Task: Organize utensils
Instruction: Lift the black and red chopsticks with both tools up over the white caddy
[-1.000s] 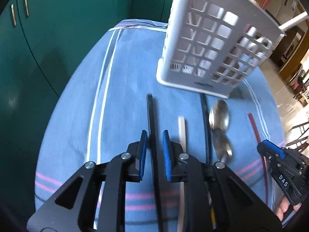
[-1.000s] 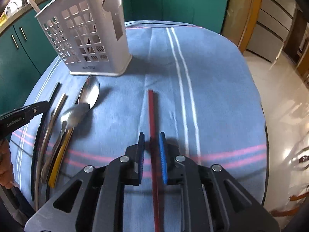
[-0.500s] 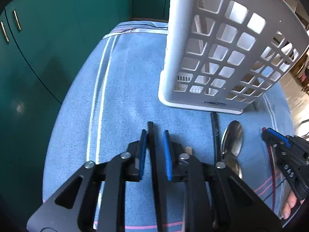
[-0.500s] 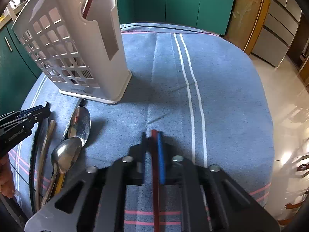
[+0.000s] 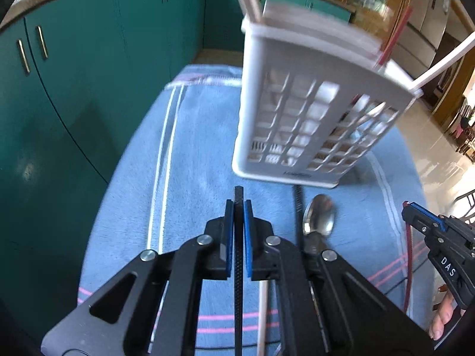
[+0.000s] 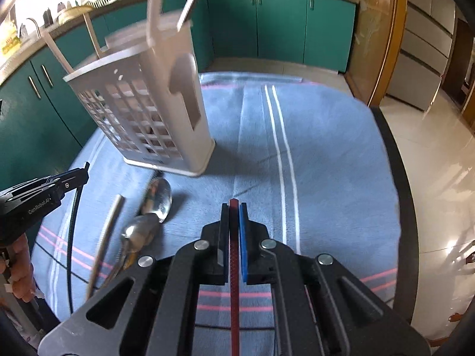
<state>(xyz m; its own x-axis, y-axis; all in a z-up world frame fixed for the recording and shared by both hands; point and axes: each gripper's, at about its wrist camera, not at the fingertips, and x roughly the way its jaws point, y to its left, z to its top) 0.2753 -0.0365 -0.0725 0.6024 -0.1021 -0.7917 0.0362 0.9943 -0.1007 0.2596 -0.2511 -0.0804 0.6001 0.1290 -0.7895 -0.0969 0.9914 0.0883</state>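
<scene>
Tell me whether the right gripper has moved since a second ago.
Yes. The right gripper, shut on the red chopstick, has lifted: the white slotted plastic utensil basket now sits lower in its view, rim showing.

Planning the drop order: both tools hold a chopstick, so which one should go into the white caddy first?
Probably left. The left tool, shut on the black chopstick, sits almost directly before the caddy. The right tool, gripping the red chopstick, has the caddy off to its left.
</scene>
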